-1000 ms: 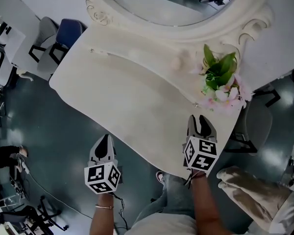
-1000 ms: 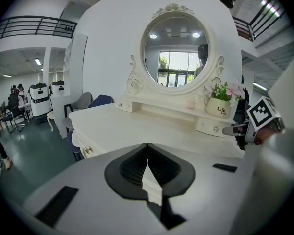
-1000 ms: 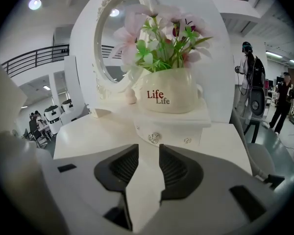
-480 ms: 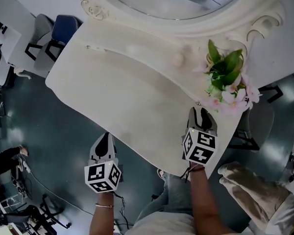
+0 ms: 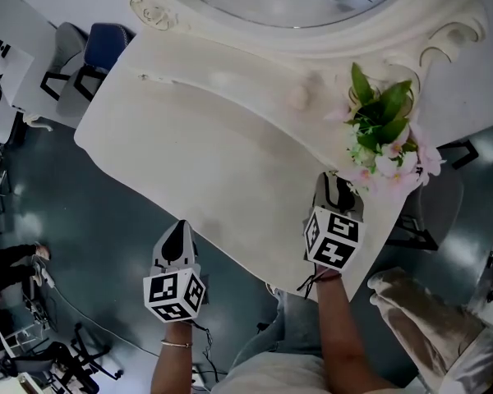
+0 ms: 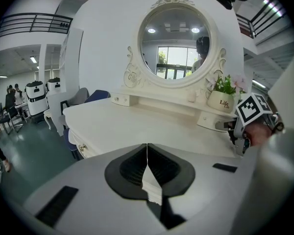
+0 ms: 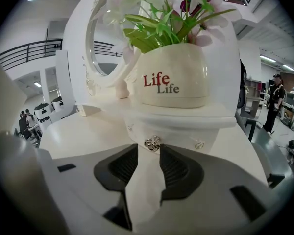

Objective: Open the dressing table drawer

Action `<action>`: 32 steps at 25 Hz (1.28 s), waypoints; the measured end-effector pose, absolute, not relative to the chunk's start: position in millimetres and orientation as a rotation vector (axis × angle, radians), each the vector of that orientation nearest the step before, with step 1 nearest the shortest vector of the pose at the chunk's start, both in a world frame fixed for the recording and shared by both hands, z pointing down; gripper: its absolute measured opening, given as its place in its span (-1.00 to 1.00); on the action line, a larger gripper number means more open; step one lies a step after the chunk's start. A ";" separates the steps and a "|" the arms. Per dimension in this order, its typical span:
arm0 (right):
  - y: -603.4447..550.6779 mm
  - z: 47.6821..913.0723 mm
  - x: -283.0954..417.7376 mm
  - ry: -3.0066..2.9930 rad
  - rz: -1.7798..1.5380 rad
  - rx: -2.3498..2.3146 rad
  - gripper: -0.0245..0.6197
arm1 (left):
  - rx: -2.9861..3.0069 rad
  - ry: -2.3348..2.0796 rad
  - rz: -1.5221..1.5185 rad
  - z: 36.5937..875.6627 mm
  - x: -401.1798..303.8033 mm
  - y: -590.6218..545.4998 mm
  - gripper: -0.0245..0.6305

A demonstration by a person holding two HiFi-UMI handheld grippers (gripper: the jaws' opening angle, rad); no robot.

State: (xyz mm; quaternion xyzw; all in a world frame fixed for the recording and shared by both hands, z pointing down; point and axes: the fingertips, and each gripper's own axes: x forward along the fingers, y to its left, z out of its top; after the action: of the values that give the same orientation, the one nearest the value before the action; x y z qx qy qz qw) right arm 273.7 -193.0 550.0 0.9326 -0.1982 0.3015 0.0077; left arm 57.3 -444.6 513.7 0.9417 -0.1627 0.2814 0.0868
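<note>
The white dressing table carries a small drawer box under a flower pot at its right end. A round metal knob sits on that drawer's front, with a second knob to its right. My right gripper is open, and the first knob lies right at its fingertips without being pressed. In the head view the right gripper sits just below the flower pot. My left gripper hangs off the table's front edge; in its own view the left gripper is shut on nothing.
A round mirror stands at the table's back. Another small drawer box sits at the back left, and a front drawer knob shows under the tabletop. Office chairs stand at the far left, and a beige seat is at my right.
My right gripper has moved forward over the tabletop toward the small drawer under the flower pot. The left gripper has stayed where it was.
</note>
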 end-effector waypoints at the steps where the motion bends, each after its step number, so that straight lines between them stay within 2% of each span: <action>1: -193.1 549.9 274.5 -0.616 0.940 2.918 -0.47 | 2.805 -0.482 0.840 514.3 58.0 -443.7 -0.86; 12: -191.1 548.8 281.8 -0.568 0.920 2.931 -0.57 | 2.802 -0.449 0.862 519.2 63.1 -431.8 -0.86; 32: -191.4 548.7 280.9 -0.547 0.911 2.919 -0.61 | 2.802 -0.452 0.859 517.9 60.8 -431.2 -0.86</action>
State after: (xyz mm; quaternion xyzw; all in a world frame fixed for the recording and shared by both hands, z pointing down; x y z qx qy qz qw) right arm 280.9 -191.4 548.7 0.9396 -0.1761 0.2931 0.0177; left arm 60.8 -431.2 517.9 0.9412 -0.1520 0.2887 0.0881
